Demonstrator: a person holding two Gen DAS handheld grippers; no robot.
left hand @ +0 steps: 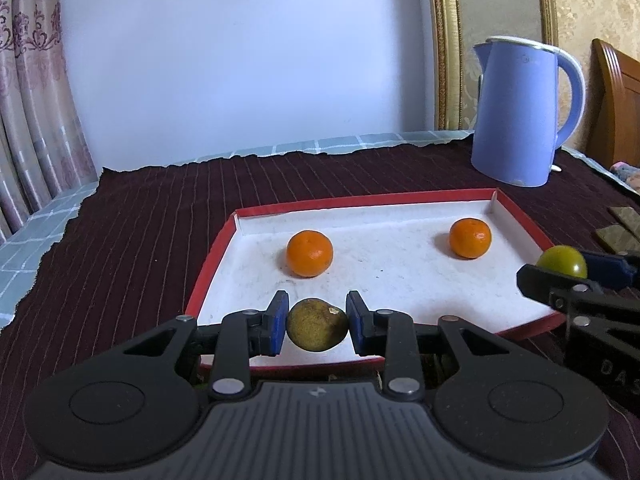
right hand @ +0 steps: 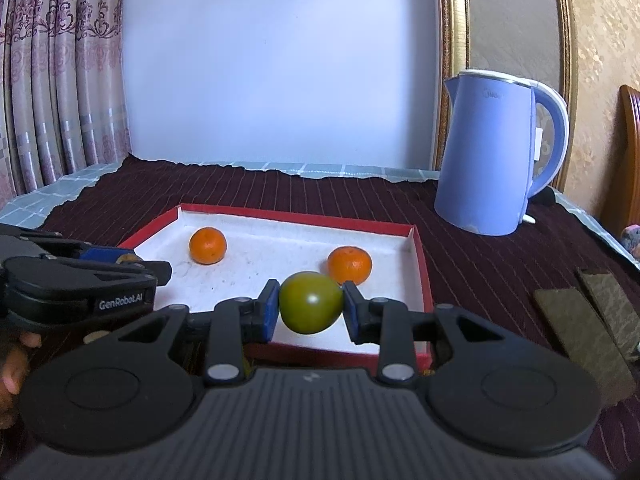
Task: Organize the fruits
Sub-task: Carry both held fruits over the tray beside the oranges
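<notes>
A shallow red-rimmed tray [left hand: 516,210] with a white floor lies on the dark cloth. Two oranges rest in it, one at the left [left hand: 309,253] and one at the right [left hand: 470,238]. My left gripper [left hand: 317,330] is shut on a dull brownish-green fruit [left hand: 316,330] above the tray's near edge. My right gripper [right hand: 310,303] is shut on a smooth green fruit [right hand: 310,302] over the tray's [right hand: 420,256] near right part. The same oranges [right hand: 207,245] [right hand: 349,265] show in the right wrist view. Each gripper appears at the edge of the other's view, the right one [left hand: 560,266] with its green fruit.
A blue electric kettle [left hand: 520,112] stands on the cloth behind the tray's right corner. Two flat brown pads [right hand: 580,312] lie to the right of the tray. A curtain hangs at the left, and a wooden chair back [left hand: 620,100] rises at the far right.
</notes>
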